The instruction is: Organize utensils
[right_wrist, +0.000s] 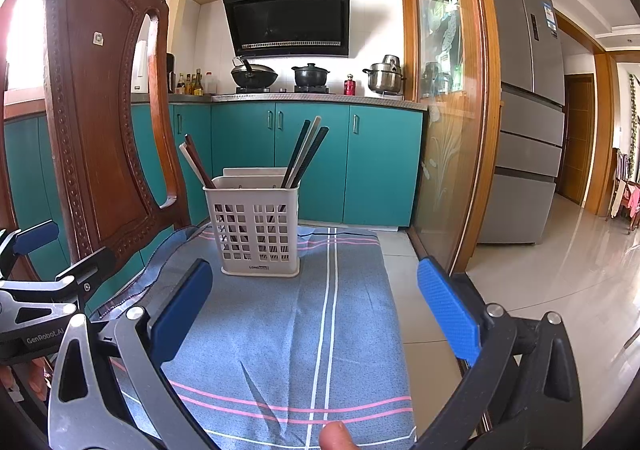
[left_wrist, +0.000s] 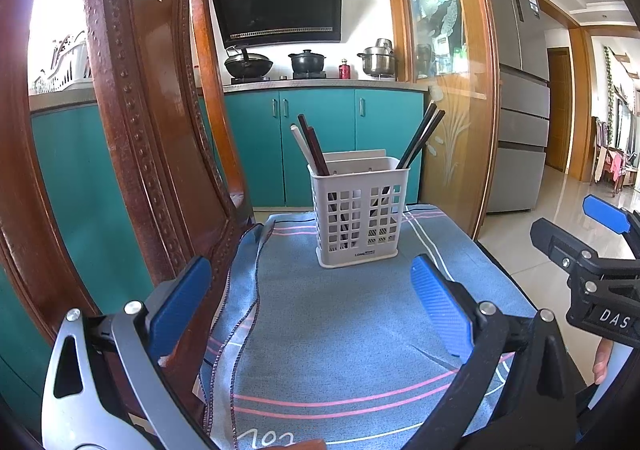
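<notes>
While the white perforated plastic utensil basket (left_wrist: pixel 358 212) is stood upright on the blue striped cloth (left_wrist: pixel 340 330), dark and pale chopsticks (left_wrist: pixel 424 138) are held inside | left gripper (left_wrist: pixel 310 304) and right gripper (right_wrist: pixel 316 308) are spread wide, empty, short of it | carved wooden chair back (left_wrist: pixel 132 122) is close on the left.

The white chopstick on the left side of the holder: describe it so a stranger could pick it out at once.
Start at the blue cloth and find the white holder on it. Chopsticks lean out of its left and right corners. In the left bunch, the white chopstick is outermost, pale against its dark neighbours.
</notes>
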Motion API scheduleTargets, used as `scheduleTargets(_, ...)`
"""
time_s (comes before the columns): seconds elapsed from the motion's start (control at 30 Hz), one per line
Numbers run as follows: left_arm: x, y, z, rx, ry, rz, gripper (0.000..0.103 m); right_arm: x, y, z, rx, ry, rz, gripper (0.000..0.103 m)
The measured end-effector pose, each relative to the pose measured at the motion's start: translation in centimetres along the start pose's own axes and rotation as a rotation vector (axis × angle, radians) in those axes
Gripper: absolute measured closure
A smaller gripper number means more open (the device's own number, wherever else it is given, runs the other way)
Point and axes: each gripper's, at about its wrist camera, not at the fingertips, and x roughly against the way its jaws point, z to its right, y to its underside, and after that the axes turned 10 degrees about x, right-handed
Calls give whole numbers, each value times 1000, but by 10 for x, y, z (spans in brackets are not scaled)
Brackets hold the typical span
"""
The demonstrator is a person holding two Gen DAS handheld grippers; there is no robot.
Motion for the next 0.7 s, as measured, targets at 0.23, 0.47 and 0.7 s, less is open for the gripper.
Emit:
scheduleTargets(0.23, 0, 0, 1, 1, -5, 0, 3, -1, 4, 2, 7, -3, -2, 3)
scheduleTargets(0.47, 1, 0, 1, 2, -1, 0, 3, -1, 4, 2, 7, -4, -3, 3)
scheduleTargets(0.7, 2, 0, 1, 2, -2, 1, 3, -1, 4, 2, 9, -5, -2, 3)
